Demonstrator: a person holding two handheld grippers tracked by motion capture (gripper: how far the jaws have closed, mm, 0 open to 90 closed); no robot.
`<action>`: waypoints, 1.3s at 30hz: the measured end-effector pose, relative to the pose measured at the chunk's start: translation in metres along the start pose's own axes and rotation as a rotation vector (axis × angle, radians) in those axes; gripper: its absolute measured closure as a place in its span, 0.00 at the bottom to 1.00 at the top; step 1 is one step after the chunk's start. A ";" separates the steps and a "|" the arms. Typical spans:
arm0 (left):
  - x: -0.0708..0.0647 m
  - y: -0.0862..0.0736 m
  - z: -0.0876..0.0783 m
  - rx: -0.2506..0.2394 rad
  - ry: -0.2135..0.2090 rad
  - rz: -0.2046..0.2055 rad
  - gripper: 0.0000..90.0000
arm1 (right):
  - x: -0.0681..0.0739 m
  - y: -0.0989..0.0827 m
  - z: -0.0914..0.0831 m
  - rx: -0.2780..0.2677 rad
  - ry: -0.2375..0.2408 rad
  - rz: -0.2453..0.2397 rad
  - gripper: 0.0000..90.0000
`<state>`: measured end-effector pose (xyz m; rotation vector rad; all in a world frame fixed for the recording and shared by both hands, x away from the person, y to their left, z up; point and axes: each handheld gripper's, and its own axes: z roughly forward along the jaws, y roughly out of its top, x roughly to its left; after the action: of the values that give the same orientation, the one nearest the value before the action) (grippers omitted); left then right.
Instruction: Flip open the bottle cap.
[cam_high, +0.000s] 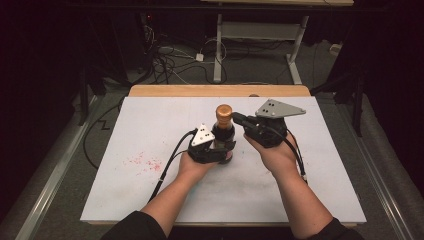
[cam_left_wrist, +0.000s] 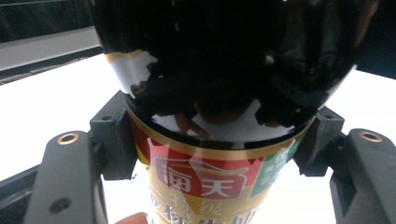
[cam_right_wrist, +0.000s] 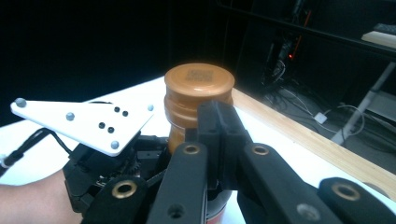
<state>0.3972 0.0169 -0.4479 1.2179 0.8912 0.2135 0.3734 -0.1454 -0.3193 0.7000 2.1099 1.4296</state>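
Observation:
A dark glass bottle (cam_high: 223, 136) with an orange-brown cap (cam_high: 223, 114) stands upright in the middle of the white table (cam_high: 150, 130). My left gripper (cam_high: 216, 148) is shut on its lower body; in the left gripper view both pads (cam_left_wrist: 115, 140) press the sides of the bottle (cam_left_wrist: 210, 70) just above its red and gold label (cam_left_wrist: 205, 179). My right gripper (cam_high: 238, 119) is level with the neck, to the right of the cap. In the right gripper view its jaws (cam_right_wrist: 217, 122) are shut together, tips right against the neck under the cap (cam_right_wrist: 198, 84), with nothing between them.
A wooden strip (cam_high: 220, 90) runs along the table's far edge. Red stains (cam_high: 142, 162) mark the table left of my left hand. Cables (cam_high: 170, 62) and a desk frame (cam_high: 218, 45) lie on the floor beyond. Each gripper's cable trails toward the near edge.

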 end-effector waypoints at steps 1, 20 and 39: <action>0.000 0.000 0.000 -0.001 -0.001 -0.001 0.32 | 0.000 0.000 0.000 0.001 0.001 0.000 1.00; -0.001 -0.001 0.000 -0.004 0.019 0.015 0.32 | -0.001 0.008 0.002 0.052 -0.004 -0.009 1.00; -0.003 -0.002 0.000 0.008 0.035 0.042 0.33 | 0.002 0.011 0.004 0.070 -0.014 -0.023 1.00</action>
<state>0.3946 0.0147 -0.4483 1.2442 0.8985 0.2656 0.3762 -0.1376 -0.3101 0.7084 2.1585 1.3409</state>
